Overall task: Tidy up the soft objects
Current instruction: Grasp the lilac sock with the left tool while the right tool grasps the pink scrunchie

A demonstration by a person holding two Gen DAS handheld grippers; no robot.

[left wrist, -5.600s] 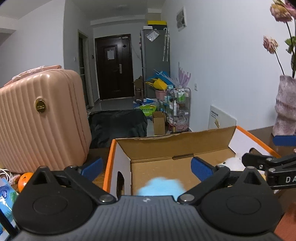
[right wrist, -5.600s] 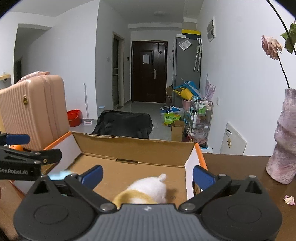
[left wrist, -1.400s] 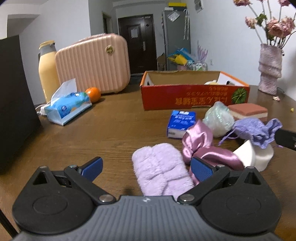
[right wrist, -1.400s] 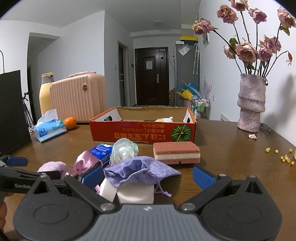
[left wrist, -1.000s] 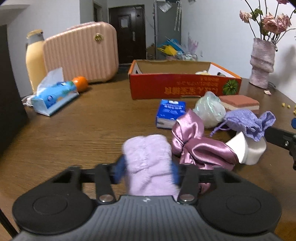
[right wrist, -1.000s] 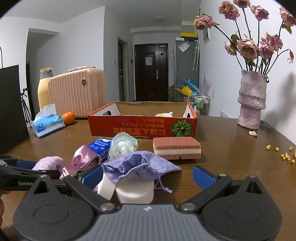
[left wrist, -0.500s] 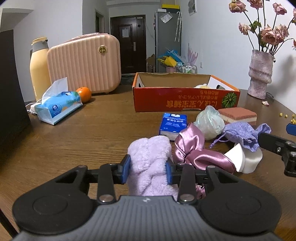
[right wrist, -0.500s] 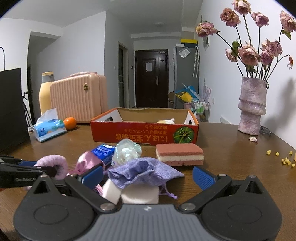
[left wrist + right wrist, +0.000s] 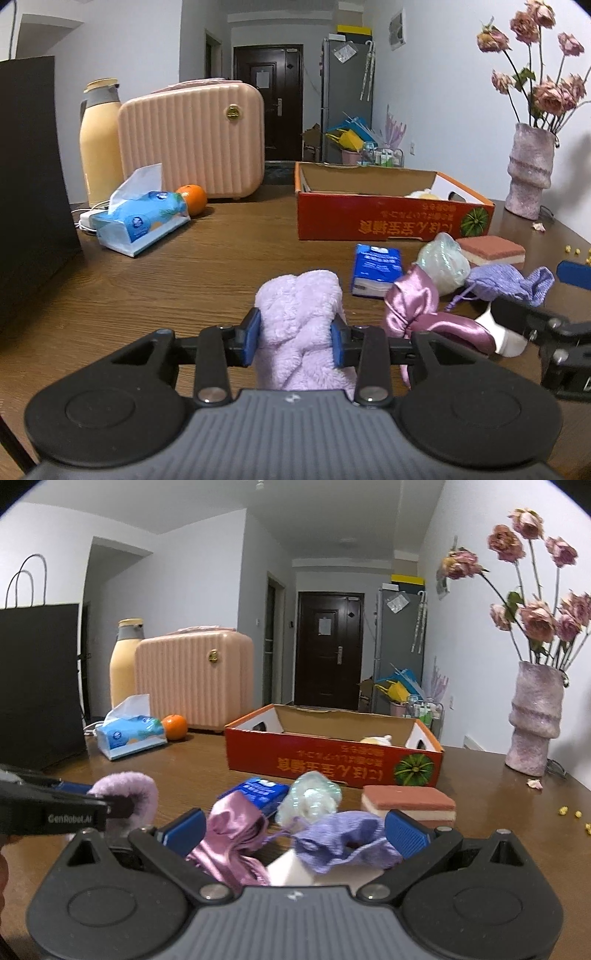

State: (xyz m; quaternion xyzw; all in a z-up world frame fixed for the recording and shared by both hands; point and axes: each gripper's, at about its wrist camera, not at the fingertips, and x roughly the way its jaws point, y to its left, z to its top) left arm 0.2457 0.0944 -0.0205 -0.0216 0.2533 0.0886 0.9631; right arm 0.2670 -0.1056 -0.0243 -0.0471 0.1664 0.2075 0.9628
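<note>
Lilac plush cloth [image 9: 299,325] sits clenched between the blue pads [image 9: 252,336] of the left gripper [image 9: 295,338], its fluffy roll bulging above and below the squeeze, near the front edge of the wooden table [image 9: 207,258]. The left jaws have just been closing, with the plush between them. From the right wrist view the same plush shows at near left, pinned in that gripper's black finger.

Right gripper [image 9: 293,829] stands released, jaws wide apart. Between them lie a purple drawstring pouch [image 9: 343,840] draped over a white foam block [image 9: 295,873], with a pink satin scrunchie [image 9: 231,832] just left of the pouch; whether the pads touch any of these cannot be told.

Farther back lie a blue tissue pack [image 9: 376,268], a pale mesh ball [image 9: 441,264] and a red-topped sponge [image 9: 491,251]. Beyond them stands the red cardboard box [image 9: 391,223], open-topped, with a pale soft item showing inside at its right end.

Far left: tissue packet [image 9: 138,221], orange [image 9: 192,199], pink suitcase [image 9: 192,140]. Far right: vase of dried roses [image 9: 530,170].
</note>
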